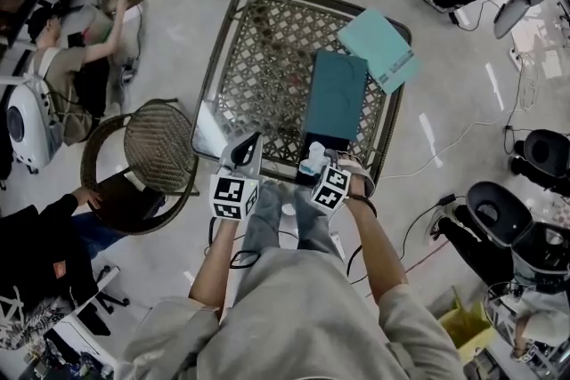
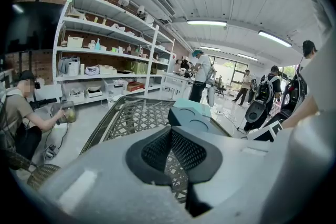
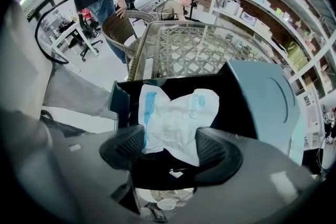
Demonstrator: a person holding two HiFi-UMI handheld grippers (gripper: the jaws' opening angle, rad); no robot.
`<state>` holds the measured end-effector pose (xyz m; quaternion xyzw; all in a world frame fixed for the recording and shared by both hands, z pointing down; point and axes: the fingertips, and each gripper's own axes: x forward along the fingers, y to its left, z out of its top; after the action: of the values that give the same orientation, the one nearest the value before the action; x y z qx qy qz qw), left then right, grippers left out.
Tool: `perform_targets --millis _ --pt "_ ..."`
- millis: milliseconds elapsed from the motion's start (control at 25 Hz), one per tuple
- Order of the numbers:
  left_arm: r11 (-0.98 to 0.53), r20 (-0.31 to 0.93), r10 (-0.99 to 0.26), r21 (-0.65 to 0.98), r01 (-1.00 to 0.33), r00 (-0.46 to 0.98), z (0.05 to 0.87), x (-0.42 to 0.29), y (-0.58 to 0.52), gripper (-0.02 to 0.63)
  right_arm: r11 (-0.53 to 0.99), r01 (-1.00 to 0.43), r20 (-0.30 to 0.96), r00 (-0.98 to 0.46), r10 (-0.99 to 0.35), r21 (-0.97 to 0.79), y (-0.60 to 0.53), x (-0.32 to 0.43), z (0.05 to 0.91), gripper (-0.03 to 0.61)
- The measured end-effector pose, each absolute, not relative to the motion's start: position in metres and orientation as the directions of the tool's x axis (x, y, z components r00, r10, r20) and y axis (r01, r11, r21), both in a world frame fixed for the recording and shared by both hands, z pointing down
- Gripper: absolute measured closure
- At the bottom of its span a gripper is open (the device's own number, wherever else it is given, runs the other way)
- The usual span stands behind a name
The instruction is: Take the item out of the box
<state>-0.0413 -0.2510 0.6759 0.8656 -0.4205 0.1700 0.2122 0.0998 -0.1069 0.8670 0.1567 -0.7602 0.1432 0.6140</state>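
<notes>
A long teal box lies on the lattice-topped table, its near end open and dark inside. A crumpled white plastic bag with blue print sticks out of that open end. My right gripper points steeply down at it, with both pads pressed against the bag's sides. In the head view the bag shows just ahead of the right gripper. My left gripper hovers over the table's near edge, left of the box. Its jaws are shut with nothing between them.
The box's teal lid lies loose at the table's far right corner. A round wicker chair stands to the table's left. A person sits on the floor at far left. Office chairs and cables crowd the right side.
</notes>
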Motion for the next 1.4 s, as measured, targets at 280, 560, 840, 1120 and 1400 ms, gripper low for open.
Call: perform_targets --millis 280,560,840,1120,1400 --pt "-0.566 0.469 -0.653 0.222 -0.794 0.595 0.671 -0.036 -0.248 0.607 0.901 -0.434 0.970 -0.212 -0.124 0.020 -0.116 0.102 0.853 0.355" --pt "-0.573 0.465 -0.653 0.214 -0.791 0.598 0.671 -0.038 -0.244 0.607 0.877 -0.475 0.956 -0.212 -0.201 0.079 -0.124 0.106 0.845 0.397" --pt "-0.576 0.460 -0.654 0.213 -0.790 0.601 0.665 -0.035 -0.243 0.607 0.827 -0.553 0.937 -0.229 -0.264 0.098 -0.131 0.115 0.829 0.408" --pt "-0.587 0.448 -0.655 0.208 -0.783 0.609 0.657 -0.032 -0.242 0.607 0.713 -0.692 0.886 -0.255 -0.387 0.113 -0.142 0.124 0.795 0.410" --pt "-0.599 0.435 -0.654 0.202 -0.775 0.619 0.650 -0.025 -0.247 0.607 0.488 -0.873 0.795 -0.307 -0.524 -0.015 -0.160 0.141 0.755 0.413"
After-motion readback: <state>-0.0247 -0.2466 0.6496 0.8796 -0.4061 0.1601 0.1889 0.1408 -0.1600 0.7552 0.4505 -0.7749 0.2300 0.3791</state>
